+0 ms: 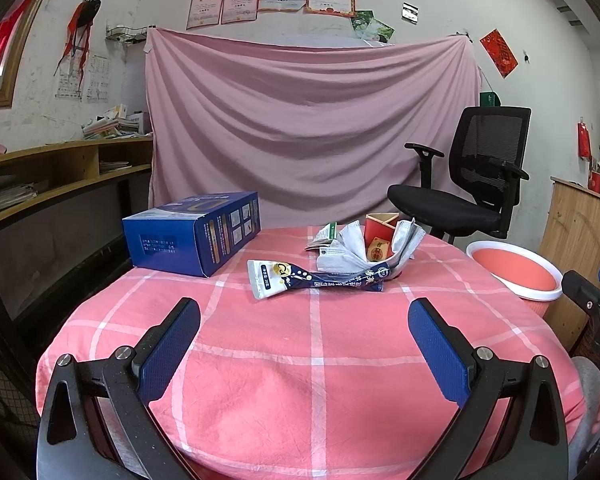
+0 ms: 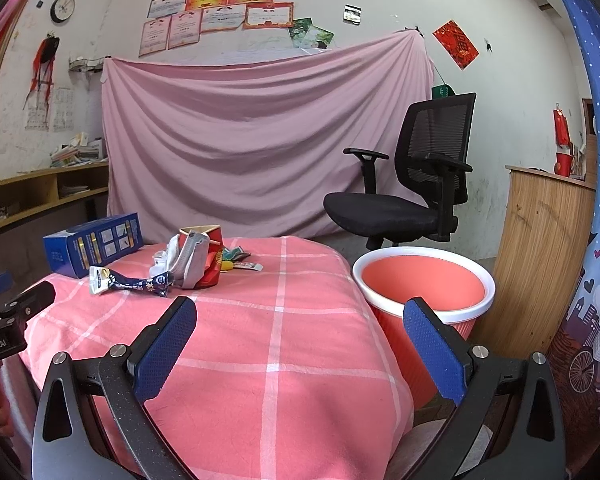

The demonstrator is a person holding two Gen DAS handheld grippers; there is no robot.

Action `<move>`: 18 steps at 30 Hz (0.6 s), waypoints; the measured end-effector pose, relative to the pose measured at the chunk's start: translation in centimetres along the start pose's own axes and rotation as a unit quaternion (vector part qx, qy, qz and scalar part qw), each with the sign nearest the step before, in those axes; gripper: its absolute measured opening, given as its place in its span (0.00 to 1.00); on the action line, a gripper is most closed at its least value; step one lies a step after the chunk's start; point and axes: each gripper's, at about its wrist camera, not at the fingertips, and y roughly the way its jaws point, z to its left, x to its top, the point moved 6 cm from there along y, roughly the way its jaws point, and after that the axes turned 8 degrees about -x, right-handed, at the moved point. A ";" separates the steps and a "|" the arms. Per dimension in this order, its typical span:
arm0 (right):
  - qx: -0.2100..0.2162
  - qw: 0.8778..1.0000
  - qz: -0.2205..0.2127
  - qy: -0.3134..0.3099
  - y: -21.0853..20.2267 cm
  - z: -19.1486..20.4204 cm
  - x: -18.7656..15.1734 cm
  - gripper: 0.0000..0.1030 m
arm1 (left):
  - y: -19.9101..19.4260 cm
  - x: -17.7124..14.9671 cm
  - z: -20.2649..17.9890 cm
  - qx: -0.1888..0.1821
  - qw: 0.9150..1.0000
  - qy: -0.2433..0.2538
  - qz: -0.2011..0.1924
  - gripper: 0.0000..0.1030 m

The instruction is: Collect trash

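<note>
The table (image 1: 320, 360), covered in a pink checked cloth, carries a small heap of trash toward its far side. Nearest the cameras in that heap lies a twisted blue-and-white wrapper (image 1: 312, 278), flat on the cloth. Just behind the wrapper, touching it, is a crumpled grey face mask (image 1: 352, 250), and the mask drapes around a red paper cup (image 1: 378, 236) that stands crushed and open. Small scraps of packaging (image 2: 244, 262) lie on the cloth right of the cup as the right wrist view shows it. Left of the heap, well apart from it, a blue carton (image 1: 192, 232) rests on the table's edge.

Beside the table, on its right, stands a coral waste bin (image 2: 424, 288) with a white rim — its mouth open and nothing visible inside. A black office chair (image 2: 416, 184) sits behind the bin, before a pink hanging sheet (image 1: 308, 128).

The left tongs (image 1: 304, 324) hover above the near part of the table with the fingers spread wide, holding nothing. The right tongs (image 2: 300, 322) are likewise spread apart and empty — one finger over the cloth, the other over the bin's near rim.
</note>
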 end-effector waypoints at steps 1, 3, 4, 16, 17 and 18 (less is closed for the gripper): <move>0.000 1.000 0.000 0.000 0.0 -0.1 0.0 1.00 | 0.0 0.0 0.0 0.000 1.000 0.000 0.000 0.99; 0.000 1.000 0.001 0.000 0.0 -0.1 0.0 1.00 | 0.0 0.0 0.0 0.000 1.000 0.000 0.000 0.99; 0.000 1.000 0.001 0.000 0.0 -0.1 0.0 1.00 | 0.0 0.0 0.0 0.000 1.000 0.000 0.000 0.99; 0.001 1.000 0.002 0.002 0.1 -0.1 0.0 1.00 | 0.0 0.0 0.0 0.000 1.000 0.000 0.000 0.99; 0.001 1.000 0.002 0.002 0.1 -0.1 0.0 1.00 | 0.0 0.0 0.0 0.000 1.000 0.000 0.000 0.99; 0.001 1.000 0.002 0.002 0.1 -0.1 0.0 1.00 | 0.0 0.0 0.0 0.000 1.000 0.000 0.000 0.99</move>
